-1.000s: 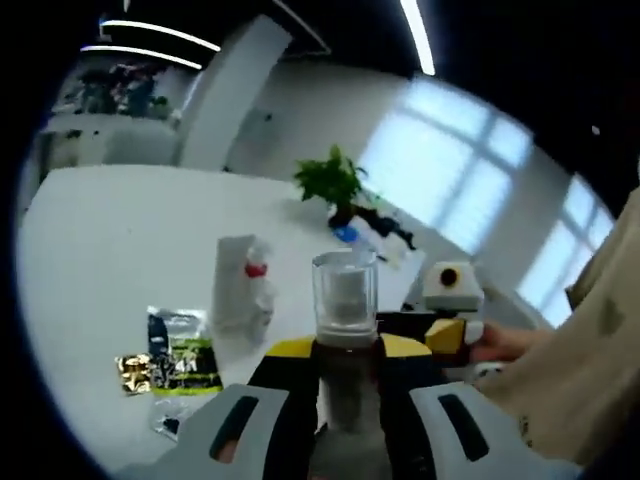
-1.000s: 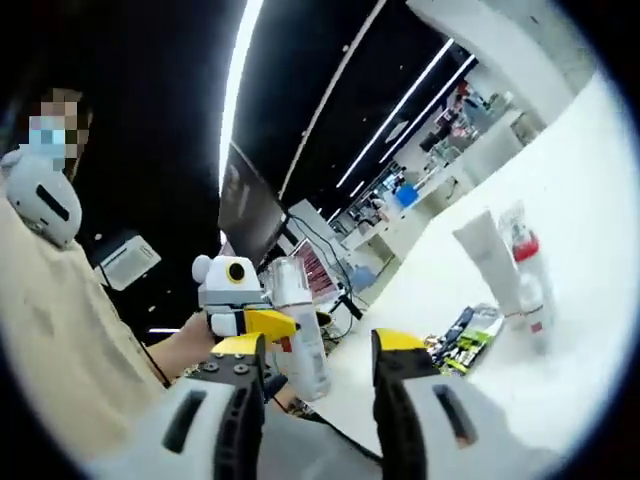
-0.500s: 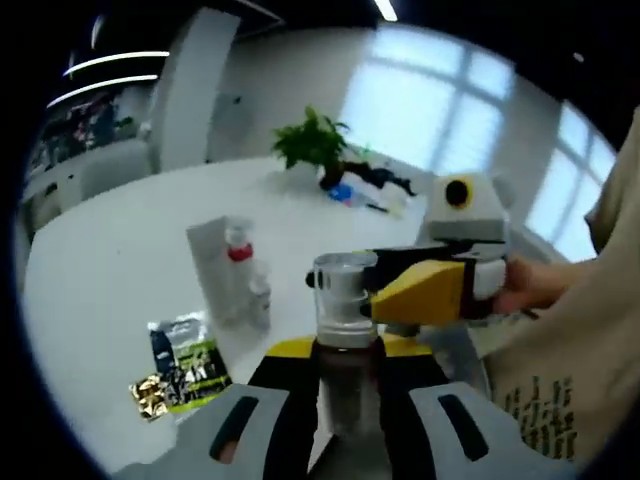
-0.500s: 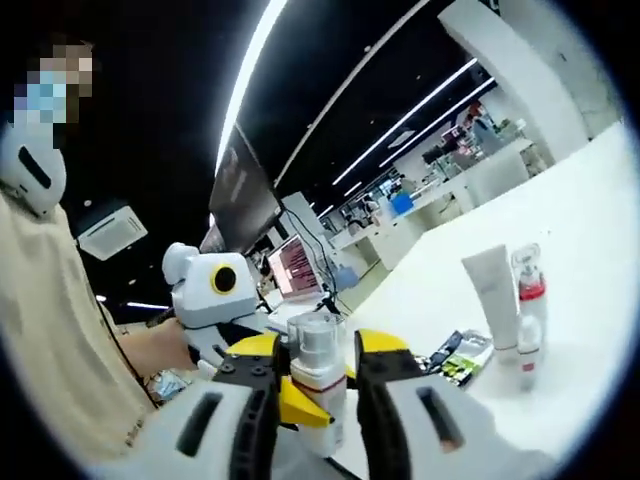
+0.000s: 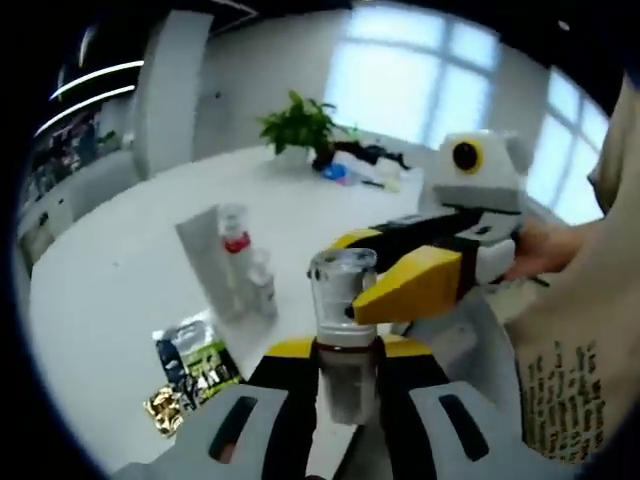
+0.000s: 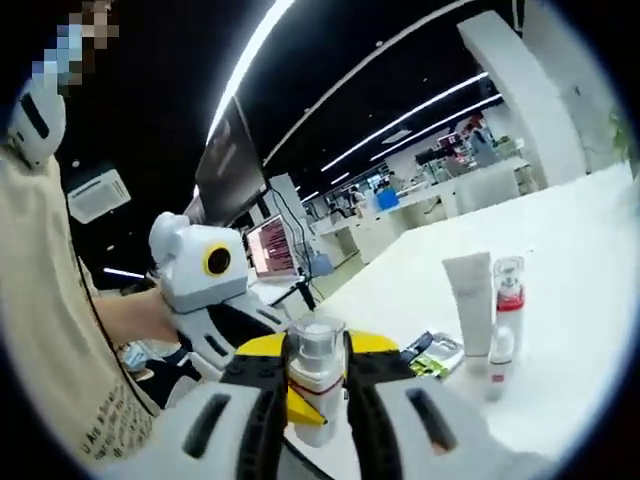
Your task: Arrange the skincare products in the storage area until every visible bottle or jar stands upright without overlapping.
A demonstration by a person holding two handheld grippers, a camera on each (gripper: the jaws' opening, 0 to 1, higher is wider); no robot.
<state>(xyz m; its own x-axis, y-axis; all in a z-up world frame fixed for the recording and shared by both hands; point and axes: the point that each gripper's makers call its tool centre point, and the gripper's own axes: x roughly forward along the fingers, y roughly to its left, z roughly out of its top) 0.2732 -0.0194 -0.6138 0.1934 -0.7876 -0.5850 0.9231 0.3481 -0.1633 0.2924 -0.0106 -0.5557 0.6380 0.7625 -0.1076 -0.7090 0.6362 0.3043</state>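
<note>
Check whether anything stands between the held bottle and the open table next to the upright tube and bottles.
Nothing visible does. The clear-capped bottle is held between both grippers, left gripper low, right gripper on the cap. The white table around the tube and red-collared bottle is bare; sachets lie nearer.

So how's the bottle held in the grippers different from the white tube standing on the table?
The clear-capped bottle is held off the table with both grippers on it, the left gripper on its body and the right gripper near its cap; the white tube stands free on the white table. The bottle has a rounded clear cap and a dark lower body; the tube is flat, tapered and all white. Both are upright.
</note>
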